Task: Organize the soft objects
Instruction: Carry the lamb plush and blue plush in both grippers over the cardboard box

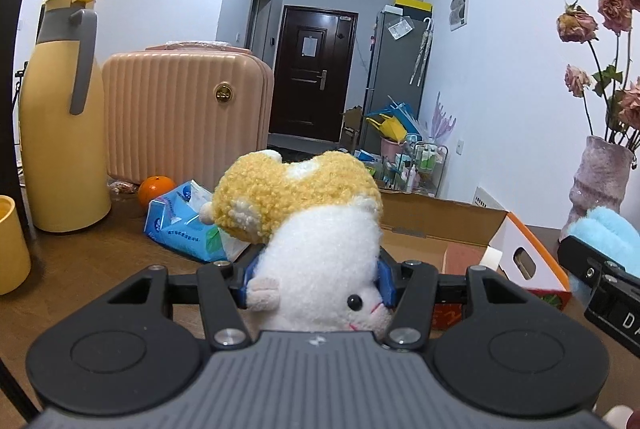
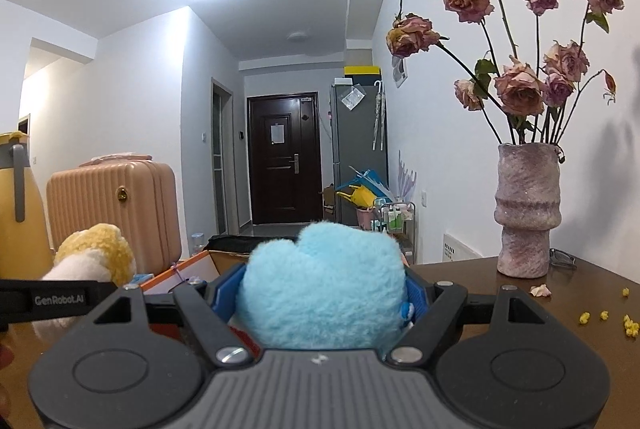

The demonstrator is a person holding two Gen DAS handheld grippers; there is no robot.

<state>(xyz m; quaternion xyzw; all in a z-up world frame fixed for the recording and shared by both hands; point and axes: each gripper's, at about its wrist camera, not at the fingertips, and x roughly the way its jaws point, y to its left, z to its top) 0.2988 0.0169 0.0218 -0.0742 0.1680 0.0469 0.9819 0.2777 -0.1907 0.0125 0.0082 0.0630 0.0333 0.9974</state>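
The left gripper point(image 1: 318, 279) is clamping a white and yellow plush hamster point(image 1: 316, 221) between its blue pads, holding it above the brown table point(image 1: 100, 261). The right gripper point(image 2: 320, 299) is squeezing a fluffy blue plush toy point(image 2: 324, 281) in the same way, to the right of the hamster. An open cardboard box point(image 1: 444, 225) is sitting just beyond both toys; how near it lies is hard to judge. A vase of dried roses point(image 2: 526, 205) is standing far right.
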